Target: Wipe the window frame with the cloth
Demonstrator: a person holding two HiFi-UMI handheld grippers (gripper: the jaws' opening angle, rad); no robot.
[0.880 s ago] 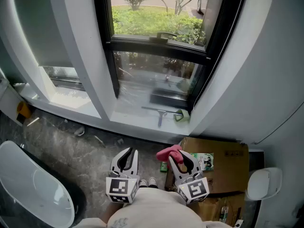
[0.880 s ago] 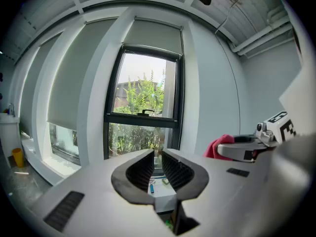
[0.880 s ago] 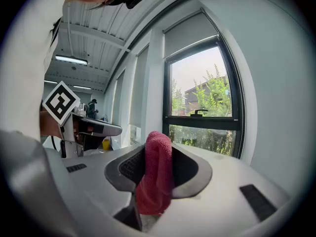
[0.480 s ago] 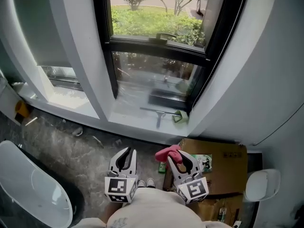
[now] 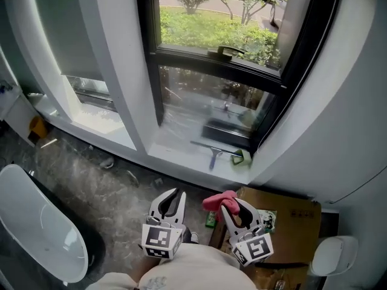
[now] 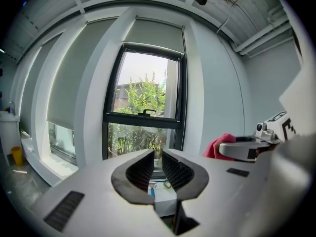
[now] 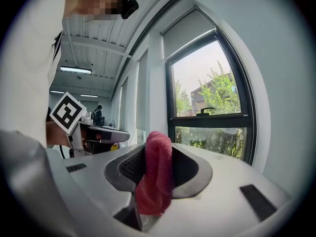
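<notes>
Nearest, left gripper (image 5: 173, 199): grey two-jaw claw, jaws a narrow slit apart, nothing between them. Beside it, right gripper (image 5: 233, 208): jaws clamped on a folded pink-red terry cloth (image 5: 217, 200), which sticks up past the jaw tips. Just right of that, a flat brown cardboard box (image 5: 293, 213) on the grey marbled floor (image 5: 103, 189). Farther, white window sill (image 5: 175, 147): blue-handled squeegee (image 5: 213, 154) and small green pad (image 5: 242, 157), close together at its right corner. Beyond, black metal window frame (image 5: 156, 83), dark latch handle (image 5: 227, 51) on its crossbar; cloth well apart from frame.
</notes>
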